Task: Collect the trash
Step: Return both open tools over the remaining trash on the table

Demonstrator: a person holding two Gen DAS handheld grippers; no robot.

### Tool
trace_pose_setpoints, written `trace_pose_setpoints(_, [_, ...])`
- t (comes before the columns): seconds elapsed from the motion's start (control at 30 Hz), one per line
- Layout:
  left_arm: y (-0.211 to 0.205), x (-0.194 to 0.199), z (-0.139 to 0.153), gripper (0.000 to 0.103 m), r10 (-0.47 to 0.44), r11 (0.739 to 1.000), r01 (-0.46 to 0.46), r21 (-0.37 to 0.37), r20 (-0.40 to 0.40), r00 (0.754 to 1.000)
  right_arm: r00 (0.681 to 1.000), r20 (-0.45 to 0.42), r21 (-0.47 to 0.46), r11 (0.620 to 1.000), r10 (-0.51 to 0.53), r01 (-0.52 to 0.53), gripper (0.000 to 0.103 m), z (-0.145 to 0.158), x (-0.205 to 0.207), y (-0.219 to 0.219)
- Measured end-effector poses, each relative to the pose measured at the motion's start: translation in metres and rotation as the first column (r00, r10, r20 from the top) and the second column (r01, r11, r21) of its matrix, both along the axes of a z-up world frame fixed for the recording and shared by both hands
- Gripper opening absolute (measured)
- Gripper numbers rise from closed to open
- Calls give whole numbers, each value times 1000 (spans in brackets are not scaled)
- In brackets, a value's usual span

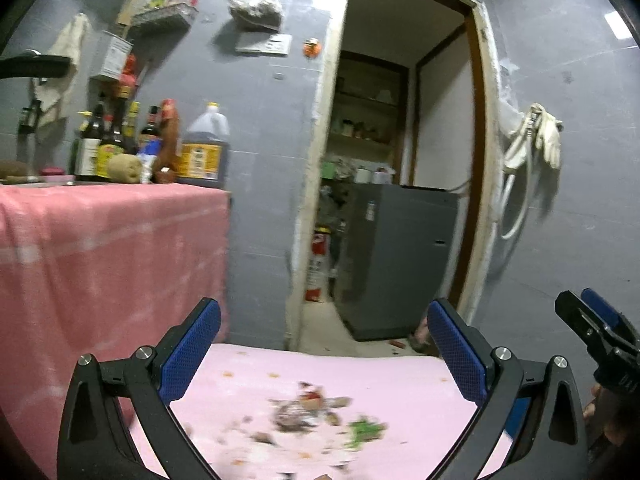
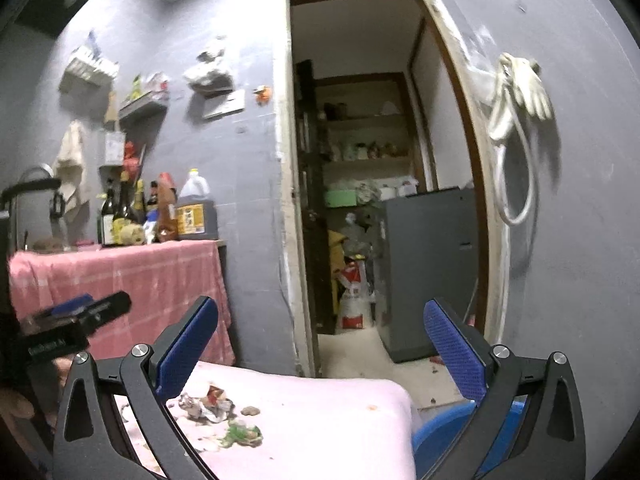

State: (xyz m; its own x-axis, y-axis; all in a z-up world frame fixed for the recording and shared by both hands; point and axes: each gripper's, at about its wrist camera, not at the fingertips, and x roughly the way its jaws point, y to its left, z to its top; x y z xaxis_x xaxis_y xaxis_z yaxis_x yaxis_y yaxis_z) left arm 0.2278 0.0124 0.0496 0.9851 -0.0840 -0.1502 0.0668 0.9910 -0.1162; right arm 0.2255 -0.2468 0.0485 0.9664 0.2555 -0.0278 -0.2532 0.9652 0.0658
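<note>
Left gripper (image 1: 324,344) and right gripper (image 2: 320,344) both stood fully released, holding nothing, above the trash scraps (image 1: 308,412) on the pink cloth (image 1: 380,384)

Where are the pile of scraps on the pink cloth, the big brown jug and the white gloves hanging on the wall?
Pile of scraps (image 2: 208,404), right wrist view, on the crumpled wrapper in its middle.
Big brown jug (image 1: 202,152), left wrist view, on its yellow label.
White gloves (image 2: 528,88), right wrist view, on the palm of the hanging glove.
</note>
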Motion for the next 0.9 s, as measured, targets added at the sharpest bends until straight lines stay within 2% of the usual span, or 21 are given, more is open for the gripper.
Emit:
trace_pose_setpoints(0.1, [18,-2,-8,101,31,1000,-31,3,-11,999,1000,17,-66,998,-20,21,103,-6,0,22])
trace_pose_setpoints(0.2, [32,1,-20,101,49,999,-49,0,-29,998,1000,-9,-91,996,10,-11,103,-15,8,33])
trace_pose_setpoints(0.4, [41,11,-44,101,53,999,-53,4,-69,996,997,-64,-119,992,42,-49,103,-33,24,44])
trace_pose_setpoints(0.57, [41,20,-65,101,35,999,-34,15,-94,995,991,-79,-96,989,109,-116,103,-46,33,43])
trace_pose_setpoints(0.73, [41,34,-82,101,5,1000,-2,24,-146,989,981,-149,-121,983,121,-140,103,-60,47,49])
trace_pose_setpoints(0.83, [42,48,-93,101,-21,1000,25,18,-219,976,961,-236,-117,978,144,-175,102,-69,60,51])
trace_pose_setpoints(0.9, [42,57,-98,101,-40,999,47,22,-262,964,945,-288,-112,975,151,-191,90,-78,68,52])
